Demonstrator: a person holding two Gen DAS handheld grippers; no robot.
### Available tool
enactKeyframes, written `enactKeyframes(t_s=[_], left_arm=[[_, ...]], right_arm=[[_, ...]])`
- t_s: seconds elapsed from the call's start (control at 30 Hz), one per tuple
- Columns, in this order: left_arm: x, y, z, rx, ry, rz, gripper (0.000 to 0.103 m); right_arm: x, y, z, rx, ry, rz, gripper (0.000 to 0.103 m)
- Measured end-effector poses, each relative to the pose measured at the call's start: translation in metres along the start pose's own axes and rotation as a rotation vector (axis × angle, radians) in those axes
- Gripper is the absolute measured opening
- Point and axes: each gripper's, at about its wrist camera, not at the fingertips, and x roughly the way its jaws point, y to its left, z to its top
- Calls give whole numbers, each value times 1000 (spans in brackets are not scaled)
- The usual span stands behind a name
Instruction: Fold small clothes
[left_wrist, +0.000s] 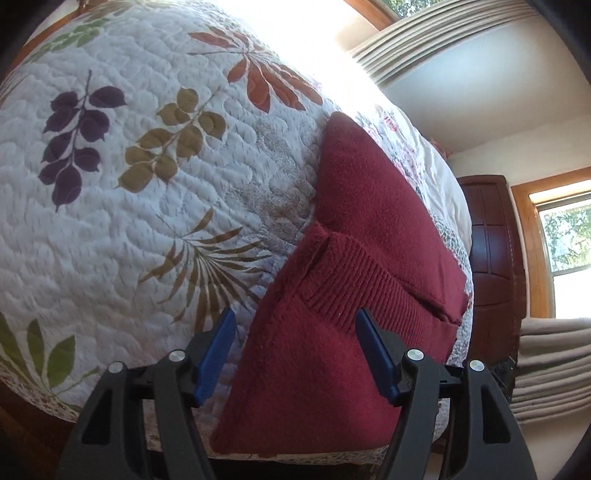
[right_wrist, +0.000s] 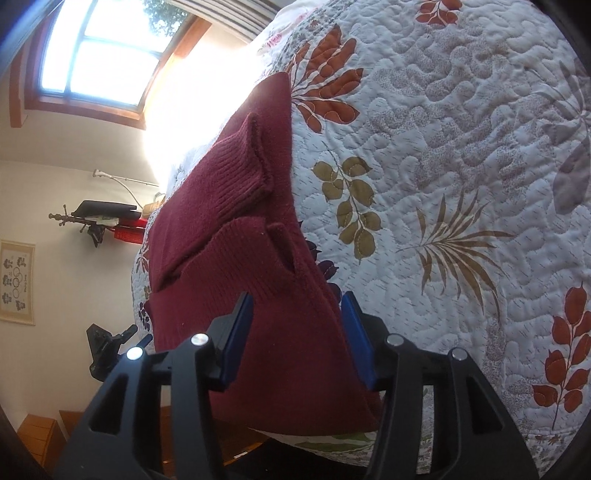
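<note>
Maroon sweater (left_wrist: 332, 369): soft knit, light, floppy.
Hold: we'd pinch hem corners at 6 o'clock.
Left gripper (left_wrist: 295, 354): released, empty.
Right gripper (right_wrist: 295, 339): released, empty.

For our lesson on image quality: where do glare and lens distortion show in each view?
Left wrist view: sunlight blows out the quilt top centre; fisheye bulges the bed, vignetted corners. Right wrist view: glare whites out beside the window, above the red sweater; walls curve.

Maroon sweater (left_wrist: 332, 369), white leaf-print quilt (left_wrist: 147, 184), blue-fingered claws
</note>
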Motion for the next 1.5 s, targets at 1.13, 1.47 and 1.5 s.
enactKeyframes(t_s=[1.13,1.47,1.5], left_arm=[[-1,-35,9,279,32,70,8],[-34,-46,-5,290,-58,38,8],[-39,-47,-8,295,-71,33,8]], right_arm=[[50,48,16,-181,47,-179,31],[26,62,2,-196,-42,-177,7],[20,64,0,-195,-58,-175,7]])
